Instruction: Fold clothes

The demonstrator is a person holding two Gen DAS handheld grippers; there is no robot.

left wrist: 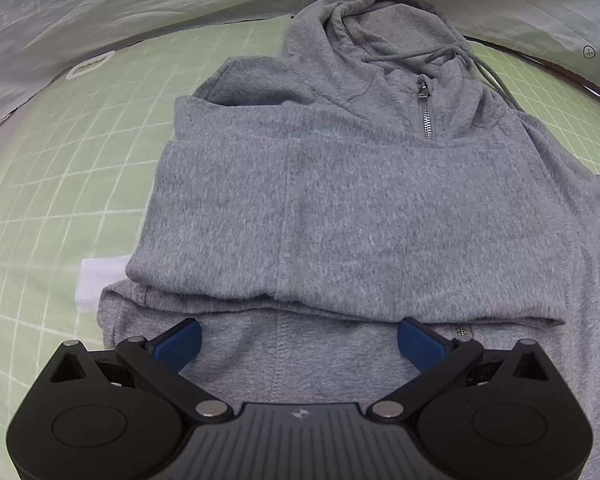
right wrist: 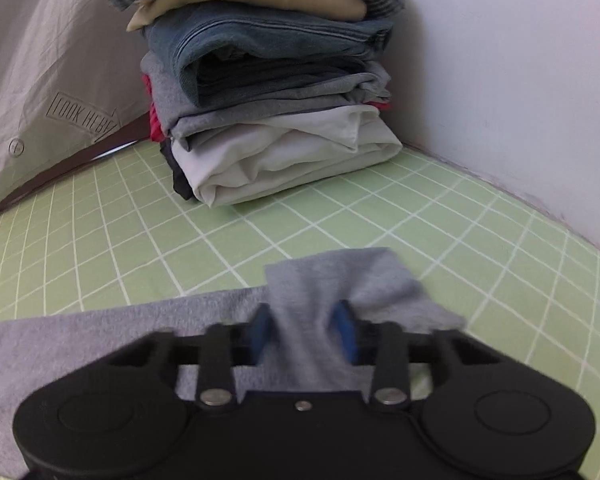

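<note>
A grey zip hoodie (left wrist: 360, 220) lies on the green grid mat (left wrist: 60, 180), its lower part folded up over the chest and its hood toward the far side. My left gripper (left wrist: 300, 336) hovers open over the hoodie's near edge, blue pads wide apart and nothing between them. In the right wrist view a bunched flap of the same grey fabric (right wrist: 332, 276) rises between the blue pads of my right gripper (right wrist: 304, 328), which is shut on it. The rest of that fabric spreads flat to the left.
A tall stack of folded clothes (right wrist: 276, 120) stands in the far corner against a white wall (right wrist: 520, 80). A grey sheet (right wrist: 40, 80) printed with letters borders the mat's far left. A small white patch (left wrist: 100, 280) shows beside the hoodie's left edge.
</note>
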